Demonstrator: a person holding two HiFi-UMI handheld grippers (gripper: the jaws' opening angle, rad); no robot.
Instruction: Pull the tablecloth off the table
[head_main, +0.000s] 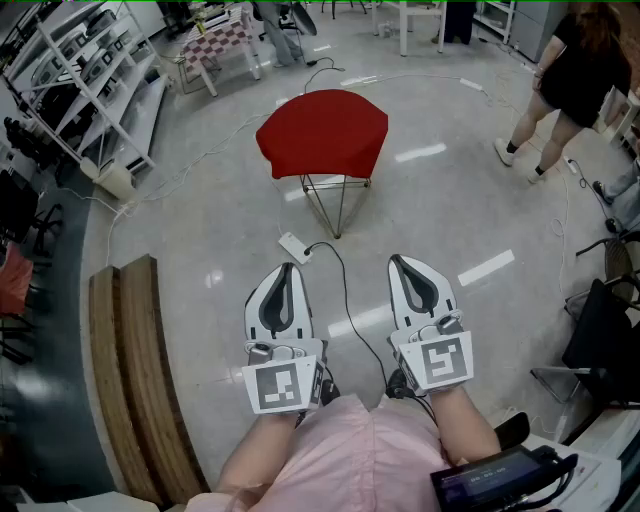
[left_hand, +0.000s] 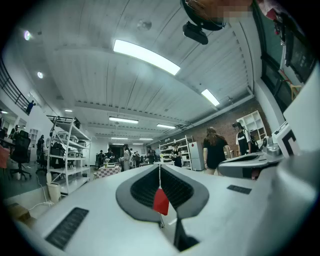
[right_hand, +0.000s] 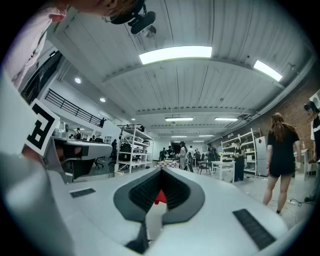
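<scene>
A red tablecloth (head_main: 323, 133) drapes a small round table with thin wire legs (head_main: 337, 207), standing on the floor ahead of me. My left gripper (head_main: 289, 269) and right gripper (head_main: 398, 261) are held side by side near my body, well short of the table, both shut with nothing between the jaws. In the left gripper view the red tablecloth (left_hand: 161, 201) shows as a small patch through the gap behind the closed jaws. The right gripper view shows the tablecloth (right_hand: 160, 197) the same way, far off.
A white power strip (head_main: 295, 248) with a black cable lies on the floor between me and the table. A wooden bench (head_main: 135, 370) runs along my left, white shelving (head_main: 85, 85) stands far left. A person (head_main: 565, 85) walks at the right. A checkered table (head_main: 222, 45) stands beyond.
</scene>
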